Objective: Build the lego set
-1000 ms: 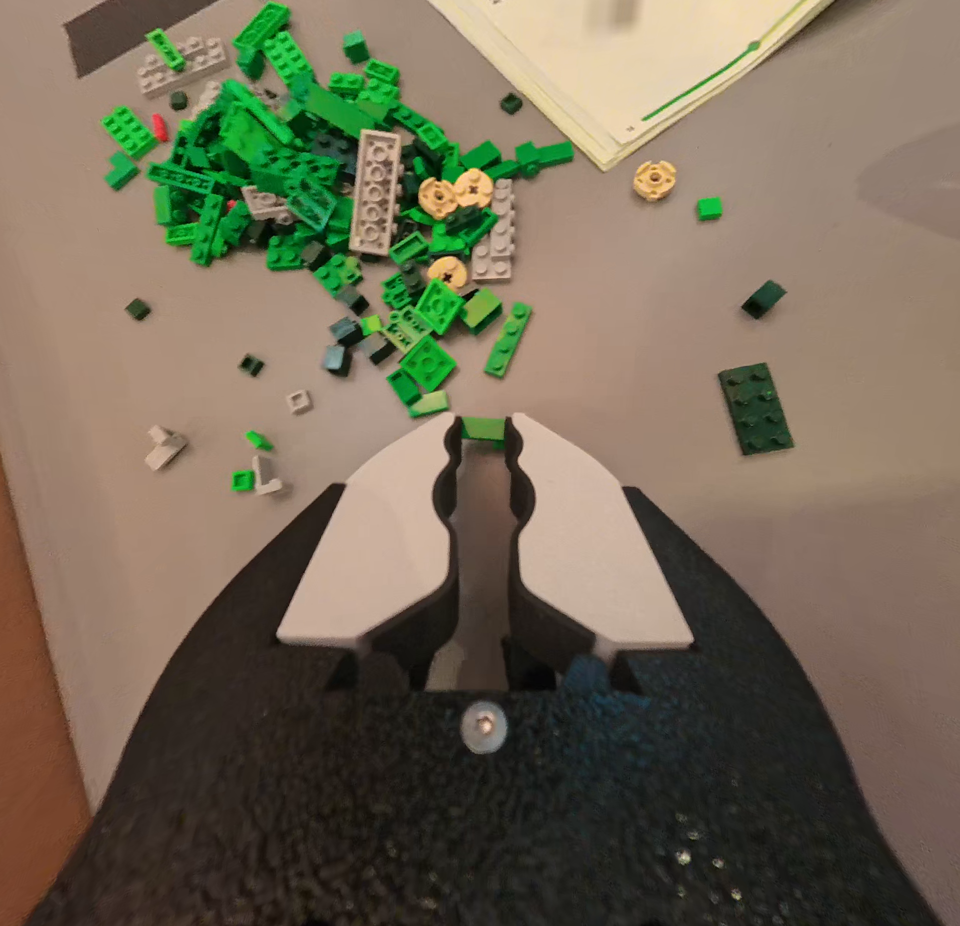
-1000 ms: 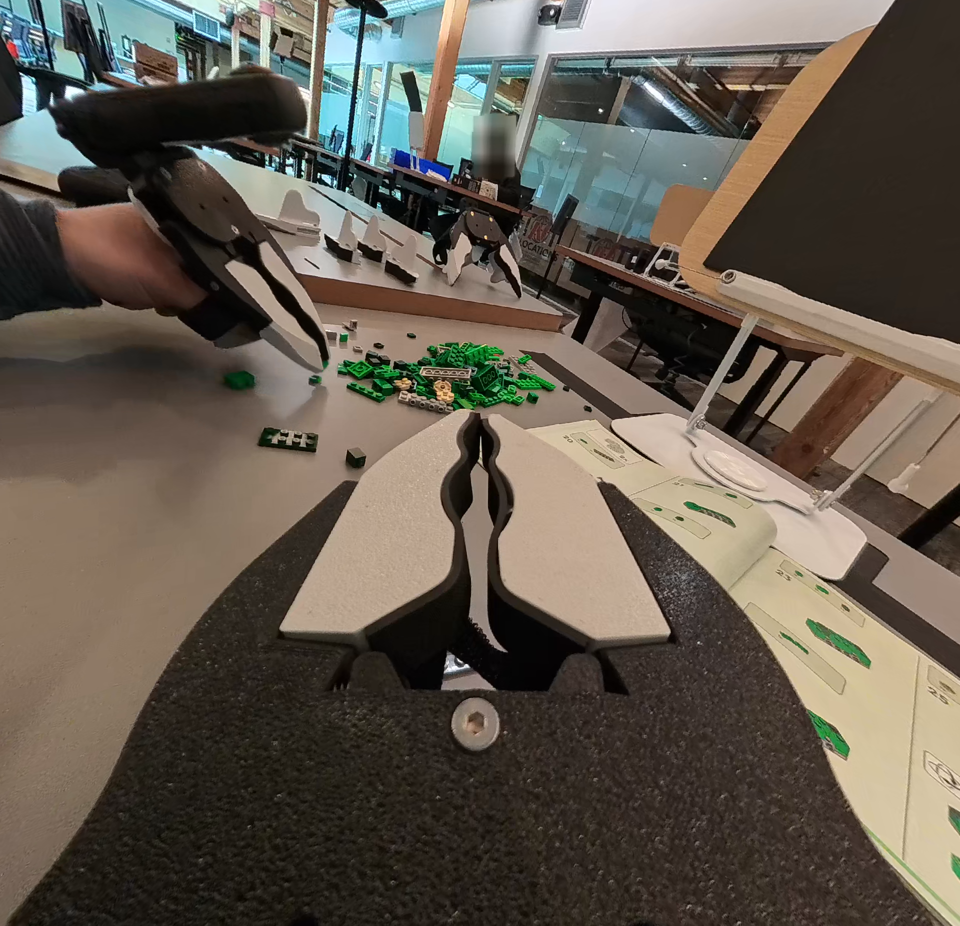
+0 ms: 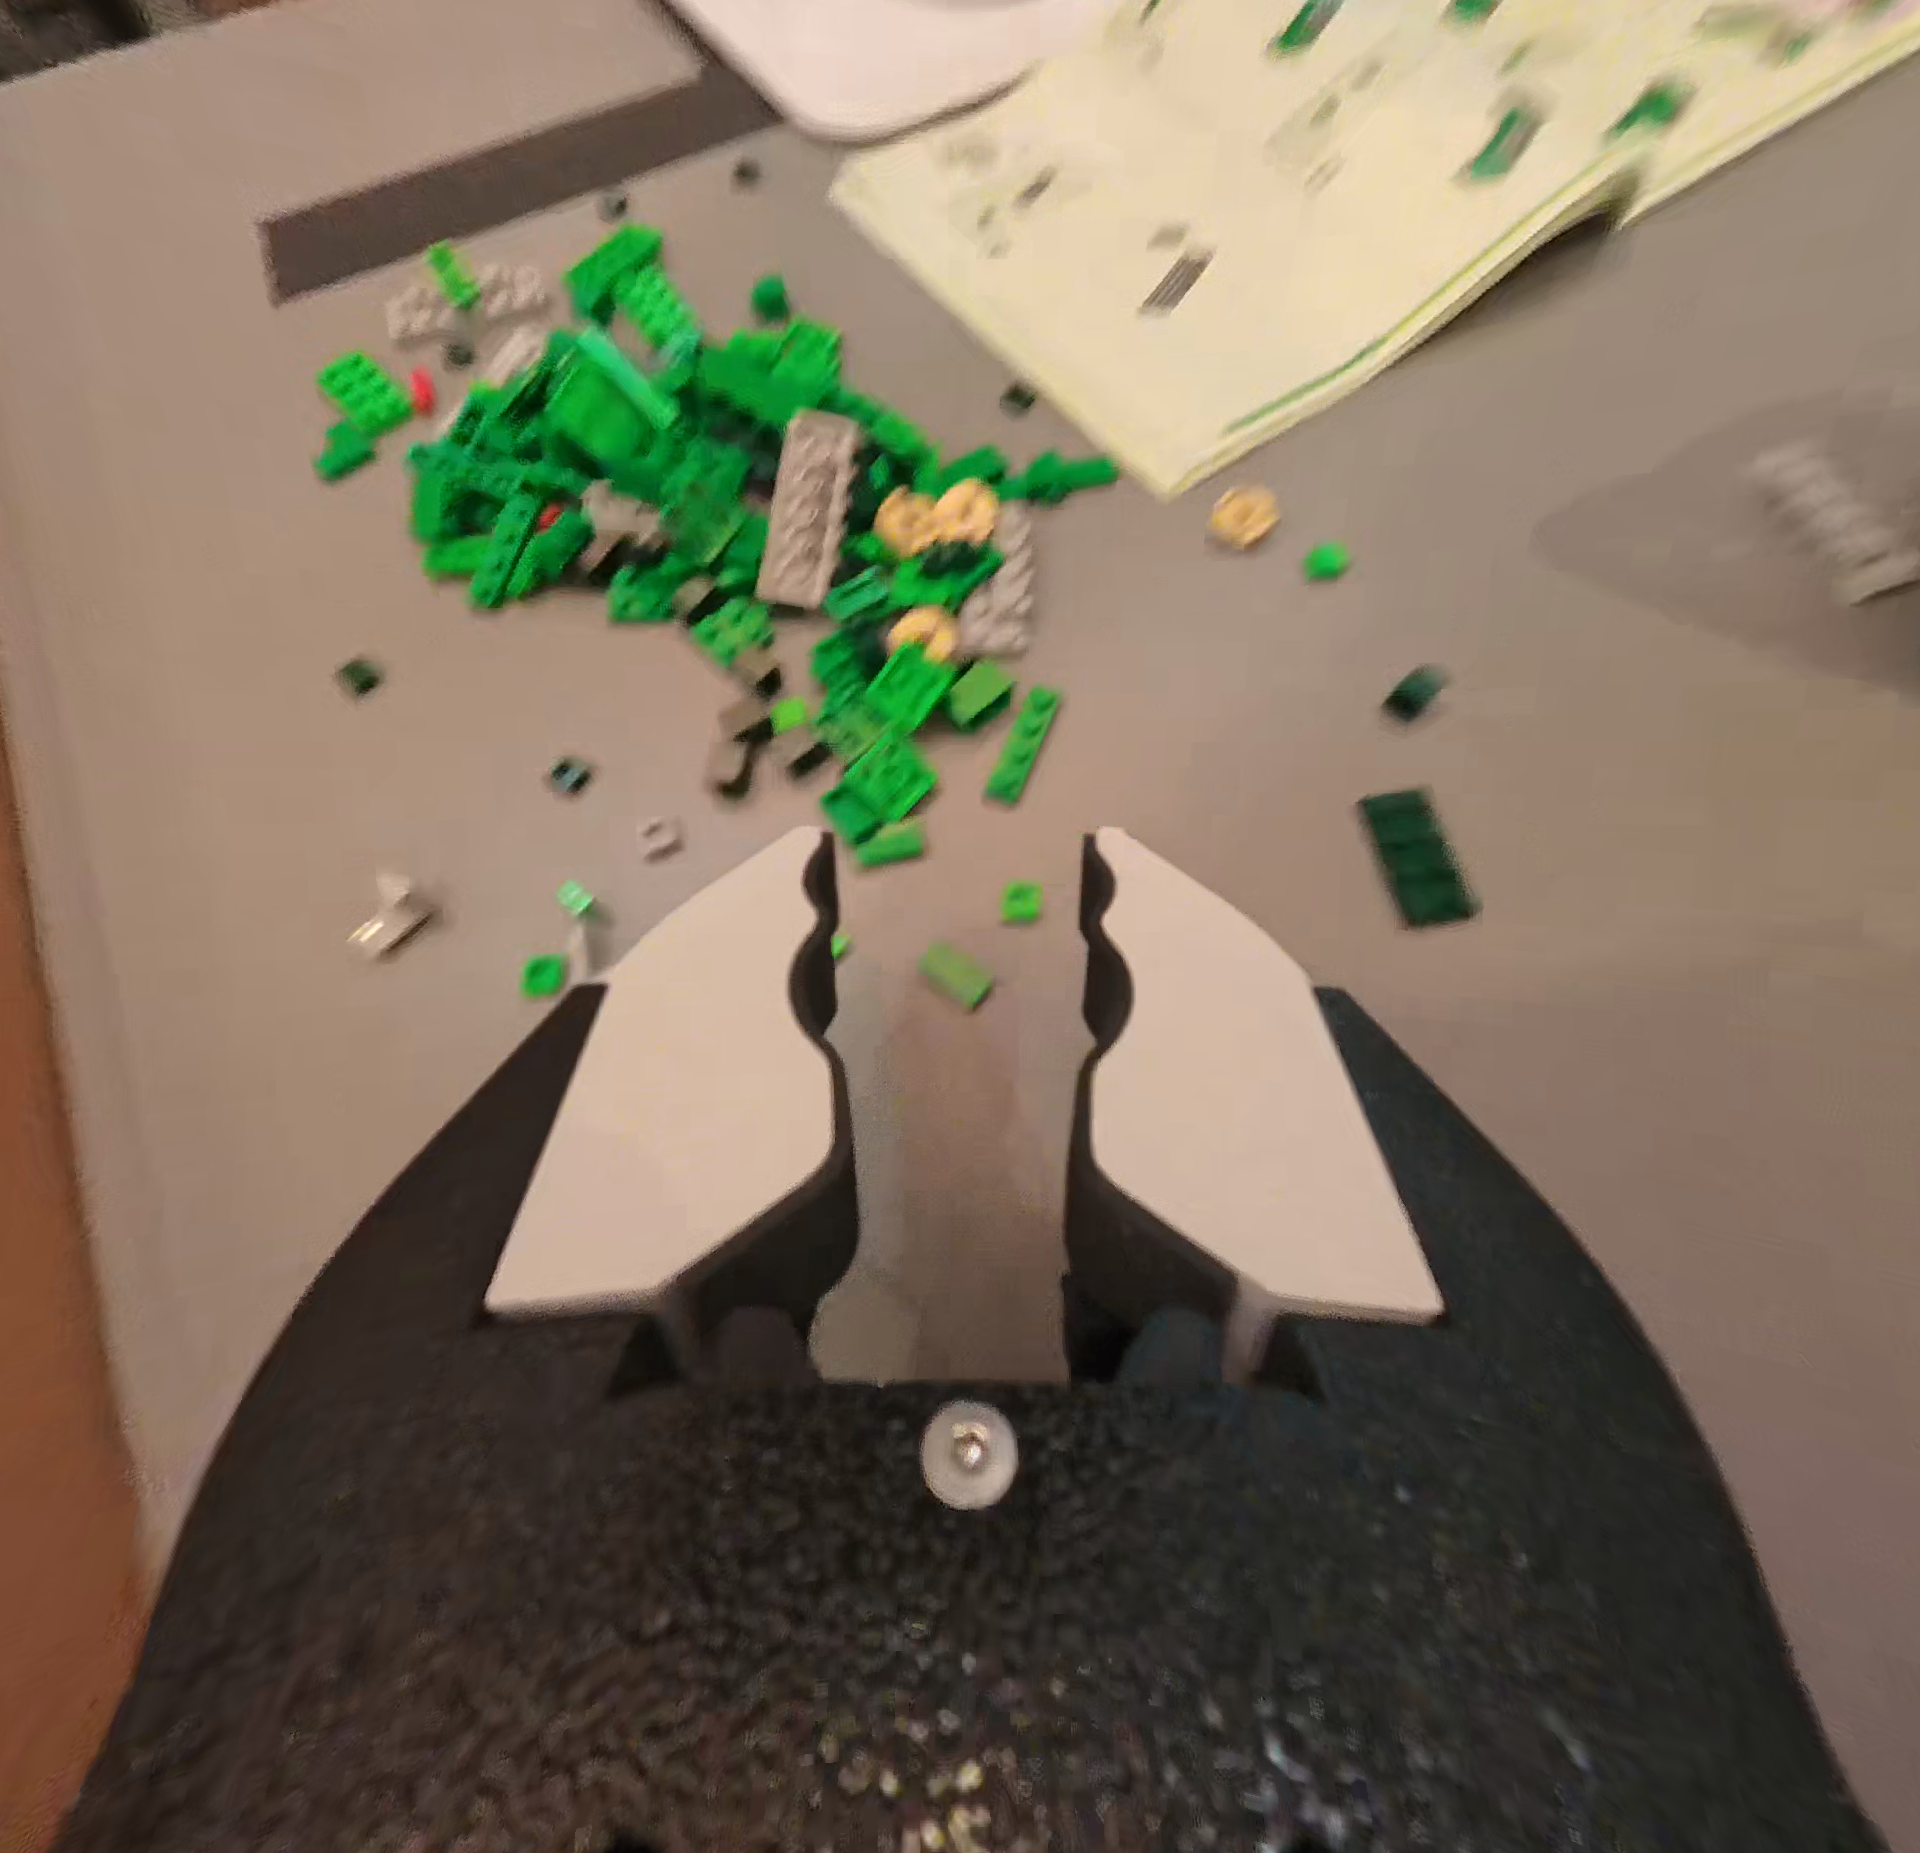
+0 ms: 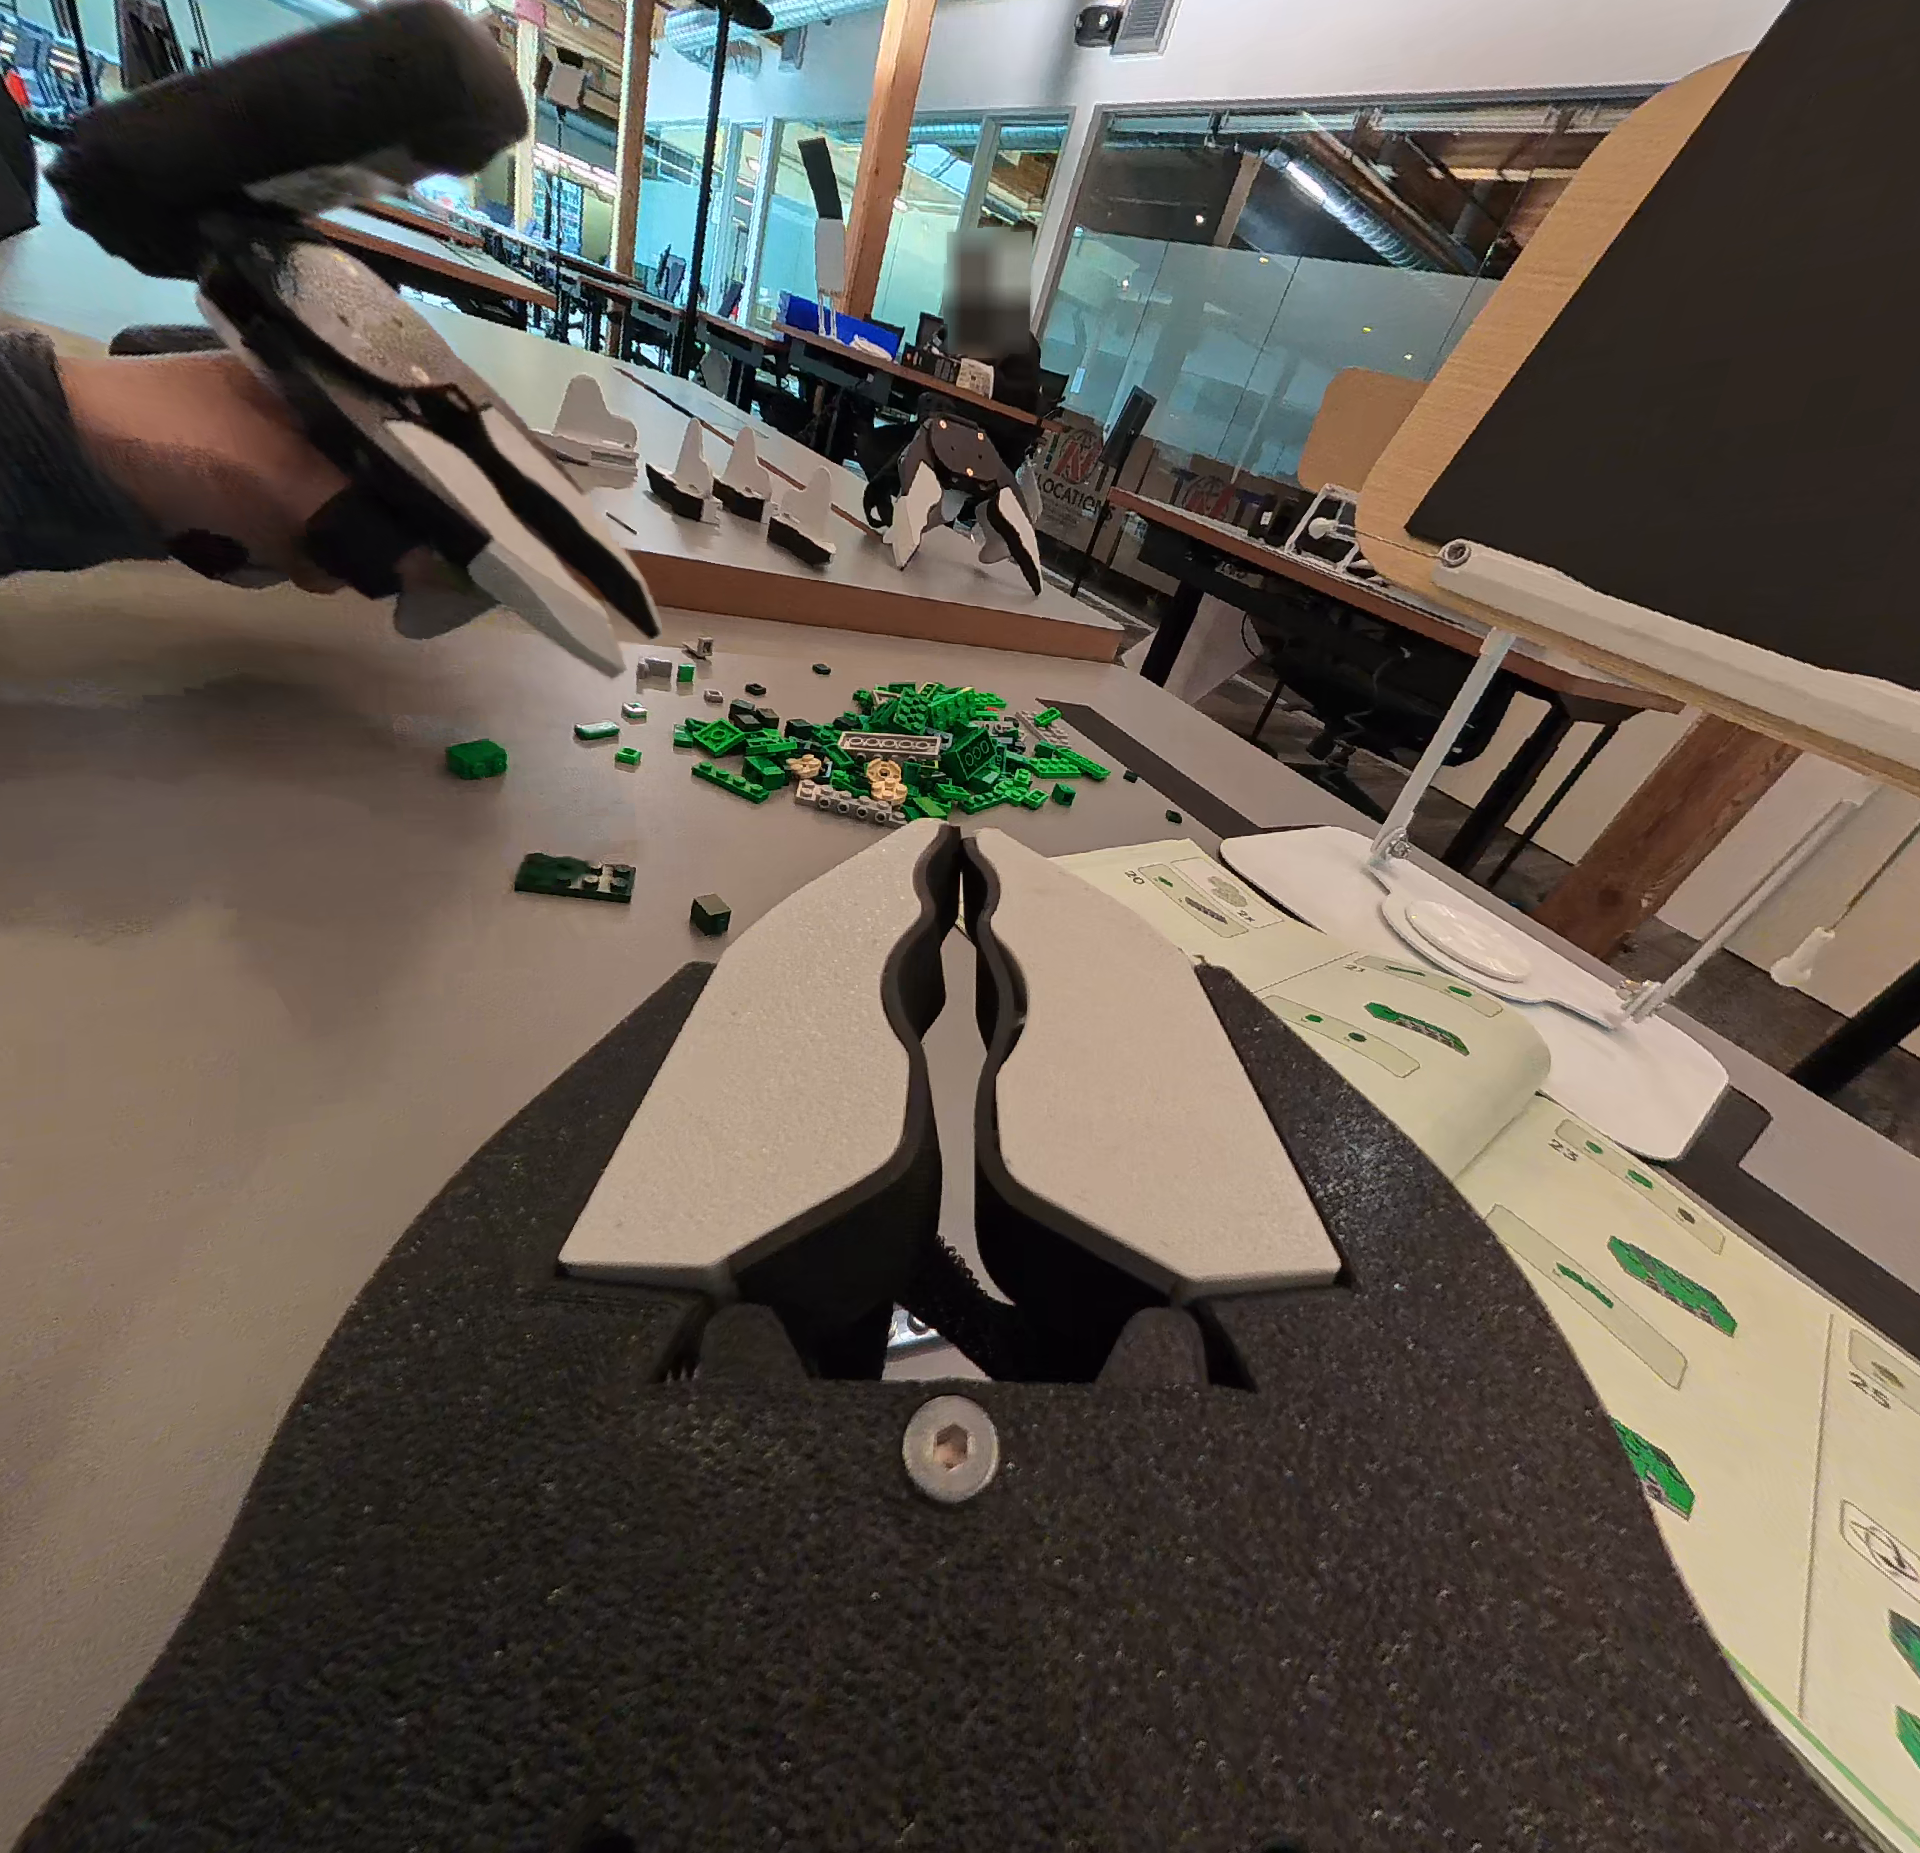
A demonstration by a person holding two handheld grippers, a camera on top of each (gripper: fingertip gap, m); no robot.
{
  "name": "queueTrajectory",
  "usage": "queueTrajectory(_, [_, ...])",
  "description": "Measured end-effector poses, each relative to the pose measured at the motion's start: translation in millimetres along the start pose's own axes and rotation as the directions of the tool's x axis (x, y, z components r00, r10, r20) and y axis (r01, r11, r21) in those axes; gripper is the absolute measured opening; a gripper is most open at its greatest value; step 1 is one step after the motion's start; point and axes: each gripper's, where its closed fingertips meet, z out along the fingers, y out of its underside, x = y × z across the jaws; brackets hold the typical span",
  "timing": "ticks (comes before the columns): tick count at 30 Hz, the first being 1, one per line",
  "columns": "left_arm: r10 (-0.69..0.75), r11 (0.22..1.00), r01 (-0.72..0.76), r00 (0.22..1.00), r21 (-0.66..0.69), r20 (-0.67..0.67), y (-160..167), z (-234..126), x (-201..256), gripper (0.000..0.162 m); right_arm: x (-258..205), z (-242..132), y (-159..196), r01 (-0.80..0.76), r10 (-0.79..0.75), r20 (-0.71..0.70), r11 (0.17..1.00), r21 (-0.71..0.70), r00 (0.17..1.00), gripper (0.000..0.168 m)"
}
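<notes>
A pile of green, grey and tan lego pieces point(image 3: 707, 515) lies on the grey table point(image 3: 1195, 764); it also shows in the right wrist view point(image 4: 894, 754). My left gripper point(image 3: 961, 853) is open and empty, above the near edge of the pile. A small green brick point(image 3: 956, 975) lies on the table and is seen between its fingers. A dark green plate point(image 3: 1418, 858) lies to the right, also seen in the right wrist view point(image 4: 575, 876). My right gripper point(image 4: 961, 837) is shut and empty, low over the table. The left gripper point(image 4: 613, 629) shows there raised above loose pieces.
An open instruction booklet point(image 3: 1351, 193) lies beyond the pile, right of my right gripper point(image 4: 1403, 1024). A white stand base point(image 4: 1455, 972) carries a tilted black board point(image 4: 1714, 349). Loose pieces include a green brick point(image 4: 476, 759) and a dark brick point(image 4: 710, 913). The table's wooden left edge point(image 3: 42, 1076) is close. The tips of one gripper are about 25 cm away from the tips of the other. The dark green plate point(image 3: 1418, 858) lies around 9 cm away from my left fingertips. Seen from the right wrist view point(image 4: 571, 877) as well.
My left gripper has opened, let go of the small green brick it held, and lifted back from the table. The right gripper has stayed shut and almost still.
</notes>
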Motion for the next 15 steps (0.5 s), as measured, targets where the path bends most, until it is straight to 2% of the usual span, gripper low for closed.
queueTrajectory(2, [0.001, 0.999, 0.002, 0.998, 0.036, -0.061, -13, 9, 13, 0.048, 0, 0, 0, 0.002, -0.002, 0.000, 1.000, -0.003, 1.000, 0.000])
queueTrajectory(5, [0.059, 0.998, -0.058, 0.998, 0.019, -0.033, -24, 24, 11, 0.047, 0, 1, 1, 0.001, -0.001, 0.001, 1.000, -0.005, 1.000, 0.000])
queueTrajectory(10, [0.194, 0.977, -0.194, 0.981, -0.093, -0.006, -30, 44, -5, 0.035, 0, 0, 1, -0.011, 0.011, 0.004, 1.000, -0.005, 1.000, 0.000])
queueTrajectory(13, [0.305, 0.941, -0.306, 0.952, -0.142, -0.033, -32, 52, -13, 0.023, 0, 1, 1, -0.013, 0.013, 0.007, 1.000, -0.006, 1.000, 0.000])
queueTrajectory(15, [0.365, 0.911, -0.371, 0.929, -0.179, -0.067, -31, 58, -17, 0.020, 0, 0, 1, -0.014, 0.014, 0.008, 1.000, -0.006, 1.000, 0.000])
